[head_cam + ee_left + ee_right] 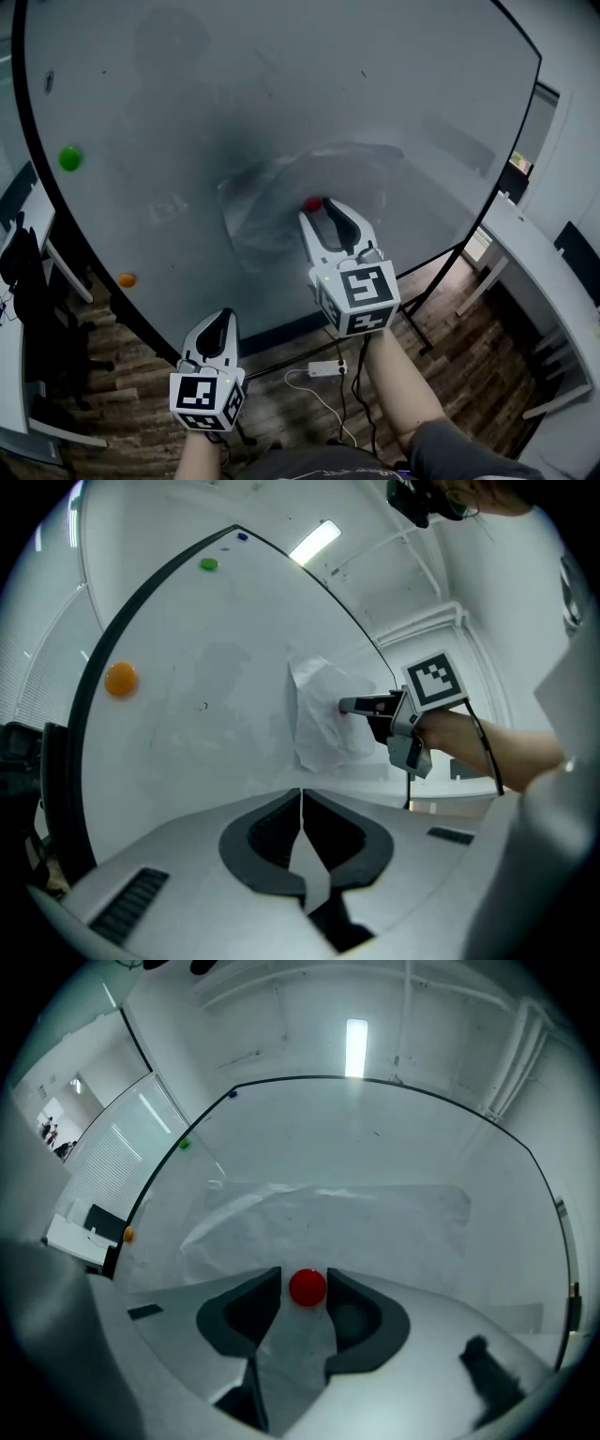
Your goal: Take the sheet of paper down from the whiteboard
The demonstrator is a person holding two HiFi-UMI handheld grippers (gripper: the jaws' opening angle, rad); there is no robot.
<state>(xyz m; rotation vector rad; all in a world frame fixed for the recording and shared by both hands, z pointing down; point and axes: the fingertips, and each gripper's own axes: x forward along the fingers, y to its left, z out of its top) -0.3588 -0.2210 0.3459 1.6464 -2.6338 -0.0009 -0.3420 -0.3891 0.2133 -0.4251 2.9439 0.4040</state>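
Note:
A crumpled, translucent sheet of paper (272, 211) hangs on the whiteboard (187, 103), pinned by a round red magnet (312, 203). My right gripper (322, 210) is at the board, open, with its tips on either side of the magnet. In the right gripper view the red magnet (307, 1287) sits between the two jaws with a thin gap on each side, and the paper (328, 1218) spreads above it. My left gripper (220, 323) is shut and empty, lower left and back from the board. The left gripper view shows the right gripper (349, 706) against the paper (323, 719).
A green magnet (70, 157) and an orange magnet (127, 279) sit on the board's left side. The board stands on a wooden floor with a white power strip (325, 368) and cables. White desks (539, 258) stand to the right, another desk (23, 220) to the left.

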